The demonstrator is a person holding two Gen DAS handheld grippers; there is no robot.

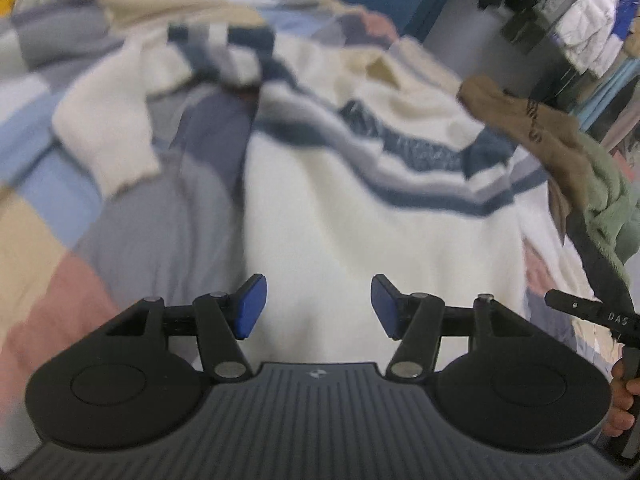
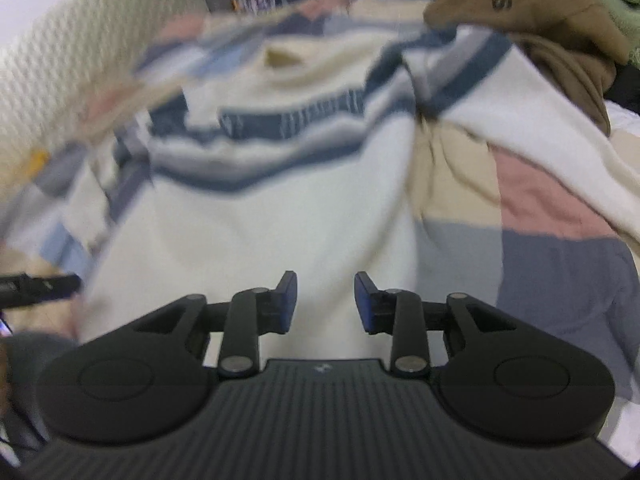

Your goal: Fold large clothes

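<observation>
Both grippers — left [image 1: 318, 306], right [image 2: 326, 302] — hover with jaws parted, holding nothing. Cream knitted sweater with navy chest stripes [image 1: 360, 216] lies spread on the patchwork-quilted bed [image 1: 40, 216]; folding apparently not begun — next, grasp a sleeve or hem.

Sweater [image 1: 360, 216] motion-blurred; brown garment [image 2: 560, 12] cut off at edge.

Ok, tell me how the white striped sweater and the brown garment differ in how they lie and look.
The white striped sweater lies spread out, front up, on the patchwork bedspread; the brown garment sits bunched in a heap at its shoulder. The sweater is cream with navy and grey chest bands; the brown garment is one plain colour with dark lettering. The sweater takes up far more of the view. Neither is folded, and neither is held: the left gripper and right gripper are open.
</observation>
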